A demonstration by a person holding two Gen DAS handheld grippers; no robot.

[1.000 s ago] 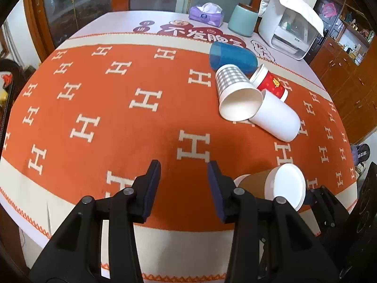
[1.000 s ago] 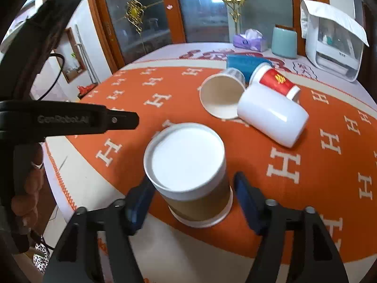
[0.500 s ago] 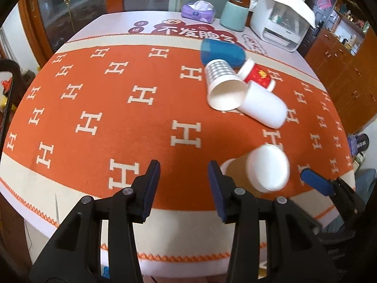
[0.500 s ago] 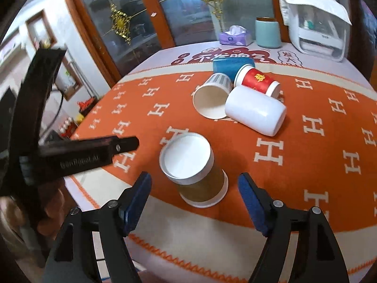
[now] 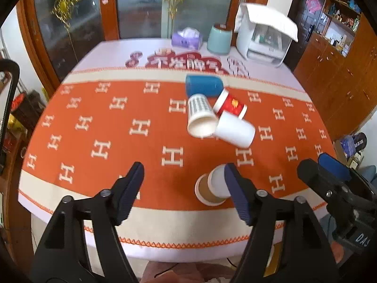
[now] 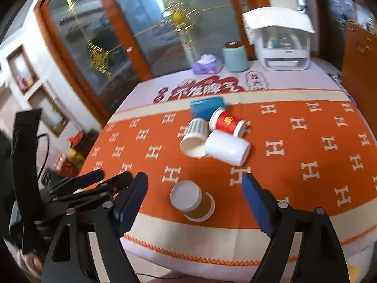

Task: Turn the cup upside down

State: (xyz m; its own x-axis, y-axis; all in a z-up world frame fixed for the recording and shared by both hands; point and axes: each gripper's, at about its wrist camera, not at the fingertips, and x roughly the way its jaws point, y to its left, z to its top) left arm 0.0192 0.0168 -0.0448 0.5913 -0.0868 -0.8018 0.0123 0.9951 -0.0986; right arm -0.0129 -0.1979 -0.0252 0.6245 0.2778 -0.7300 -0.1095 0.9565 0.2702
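Near edge of the worktop [image 5: 77,214]: brown paper cup [image 6: 192,200] sits mouth-down on the orange H-pattern cloth [image 5: 99,127], white base up, just inside the cream border. Left tool [image 5: 183,191] is wide open, nothing between its pads, held above the near edge; in its view the cup shows just left of the right pad. Right tool [image 6: 195,202] also wide open and empty, back from the cup with clear gaps on both sides. Further back, mid-cloth, a cluster of four cups lies on its sides, touching: checked cup [image 5: 200,115] mouth toward us, white cup [image 5: 235,129] to its right, red cup [image 5: 229,105] behind that, blue cup [image 5: 203,86] farthest. Far edge: purple tissue box [image 5: 187,39], teal canister [image 5: 219,39], white appliance [image 5: 264,40] at far right.
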